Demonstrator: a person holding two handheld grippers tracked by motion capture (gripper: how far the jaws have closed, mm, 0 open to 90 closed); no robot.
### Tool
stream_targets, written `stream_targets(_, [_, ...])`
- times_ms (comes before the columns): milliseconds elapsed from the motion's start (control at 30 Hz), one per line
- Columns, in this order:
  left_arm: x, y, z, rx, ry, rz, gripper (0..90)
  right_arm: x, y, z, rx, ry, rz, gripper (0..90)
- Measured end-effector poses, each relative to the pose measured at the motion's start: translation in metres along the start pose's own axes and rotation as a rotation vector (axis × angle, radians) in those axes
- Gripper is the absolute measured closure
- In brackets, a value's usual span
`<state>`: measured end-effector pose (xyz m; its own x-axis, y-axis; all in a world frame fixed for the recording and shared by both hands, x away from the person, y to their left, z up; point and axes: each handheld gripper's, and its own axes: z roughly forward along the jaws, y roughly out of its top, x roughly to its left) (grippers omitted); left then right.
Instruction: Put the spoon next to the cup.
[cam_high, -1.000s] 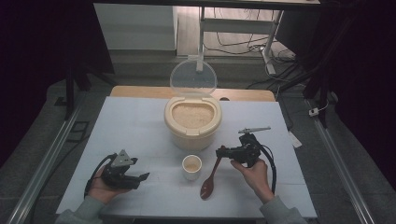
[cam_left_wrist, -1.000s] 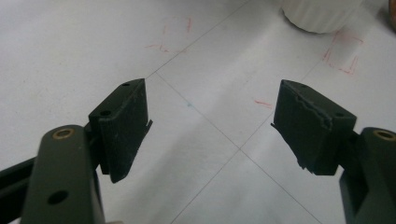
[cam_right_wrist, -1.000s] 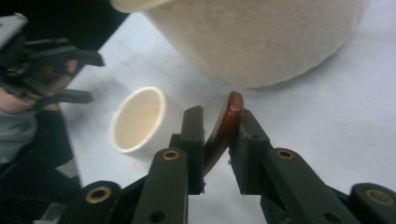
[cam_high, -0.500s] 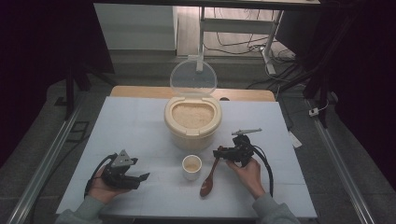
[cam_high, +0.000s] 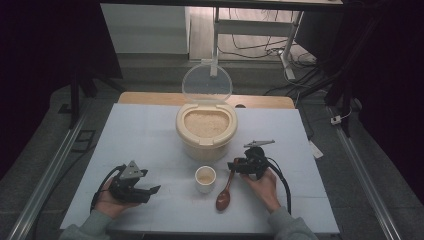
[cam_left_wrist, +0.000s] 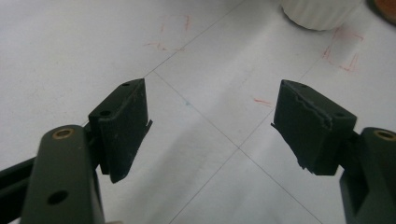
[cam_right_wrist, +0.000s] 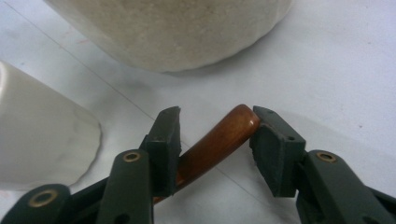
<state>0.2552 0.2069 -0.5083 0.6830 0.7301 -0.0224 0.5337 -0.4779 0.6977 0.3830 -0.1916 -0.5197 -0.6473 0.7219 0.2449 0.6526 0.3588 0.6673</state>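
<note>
Spoon (cam_high: 225, 192) of brown wood lies on the white surface (cam_high: 150, 135), just right of the small white cup (cam_high: 205, 179), its bowl toward the person and its handle slanting up toward the right gripper (cam_high: 239, 165). In the right gripper view the handle end (cam_right_wrist: 219, 140) sits between the jaws, which have just been opening; a gap shows beside the handle, so the pads no longer press on it. Beyond the cup stands the cream rice container (cam_high: 206, 131), its clear lid (cam_high: 206, 85) raised upright and pale grain showing inside. The left gripper (cam_high: 150, 190) rests in the person's hand well left of the cup, its jaws wide apart with only bare surface between them; the cup's base (cam_left_wrist: 322, 11) shows at the top of the left gripper view.
</note>
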Motion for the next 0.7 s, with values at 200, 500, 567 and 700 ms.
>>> stream_targets(200, [0.0, 0.0, 0.0, 0.001, 0.0, 0.001, 25.9, 0.0, 0.0, 0.002, -0.014, -0.056, -0.003, 46.3])
stream_targets(500, [0.0, 0.0, -0.001, -0.005, 0.0, 0.0, 25.9, -0.002, -0.001, -0.024, -0.089, -0.038, -0.028, 43.8])
stream_targets(567, [0.0, 0.0, -0.002, -0.008, 0.0, 0.001, 25.9, 0.001, -0.005, -0.033, -0.108, -0.015, -0.055, 42.4])
stream_targets(700, [0.0, 0.0, -0.002, -0.012, 0.004, -0.002, 25.8, 0.002, -0.016, -0.053, -0.134, 0.007, -0.097, 40.0])
